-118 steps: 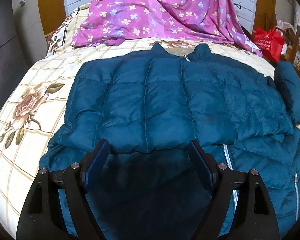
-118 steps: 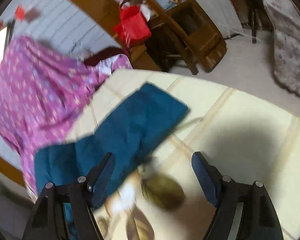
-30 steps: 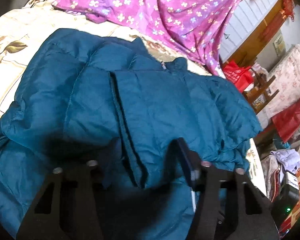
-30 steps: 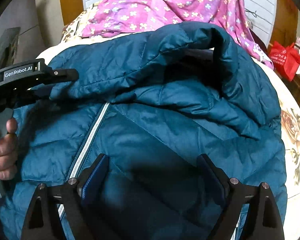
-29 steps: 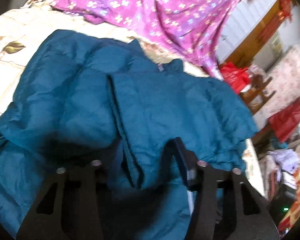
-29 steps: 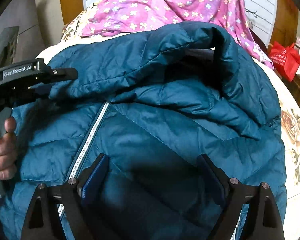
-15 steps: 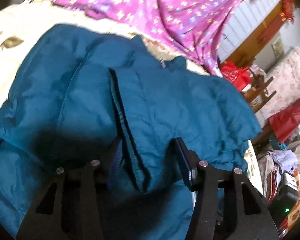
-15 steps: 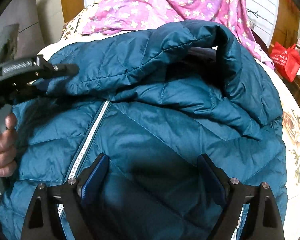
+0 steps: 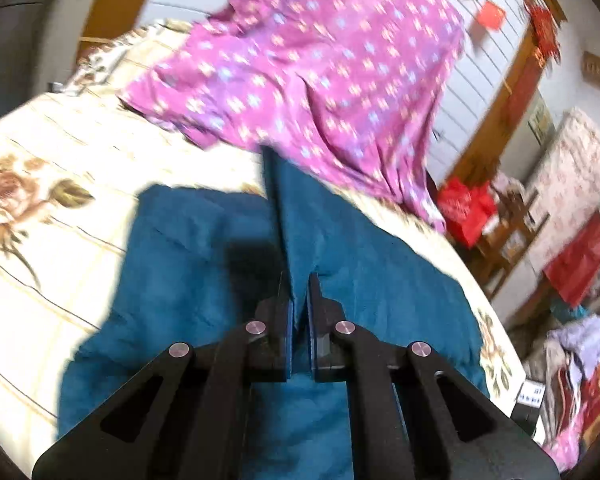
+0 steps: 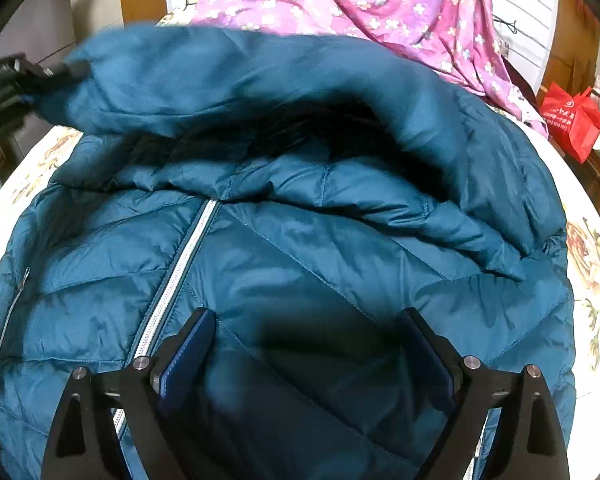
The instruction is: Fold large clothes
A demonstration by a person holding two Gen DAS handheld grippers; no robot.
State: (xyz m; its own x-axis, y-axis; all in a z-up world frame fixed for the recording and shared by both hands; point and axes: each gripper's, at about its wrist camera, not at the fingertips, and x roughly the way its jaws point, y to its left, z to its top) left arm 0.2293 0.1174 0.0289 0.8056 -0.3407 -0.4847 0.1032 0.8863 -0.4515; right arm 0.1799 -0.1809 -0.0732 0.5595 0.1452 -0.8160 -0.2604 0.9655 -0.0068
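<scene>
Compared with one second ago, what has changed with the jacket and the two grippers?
The left gripper has just been closing and is now shut on an edge of the blue jacket; it has lifted that edge, so the raised flap arches higher over the body. The right gripper stayed open above the jacket front, and the white zipper lies as before.

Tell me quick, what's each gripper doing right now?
Left gripper: closed, fingers pinching an edge of the teal jacket.
Right gripper: open, holding nothing.
</scene>
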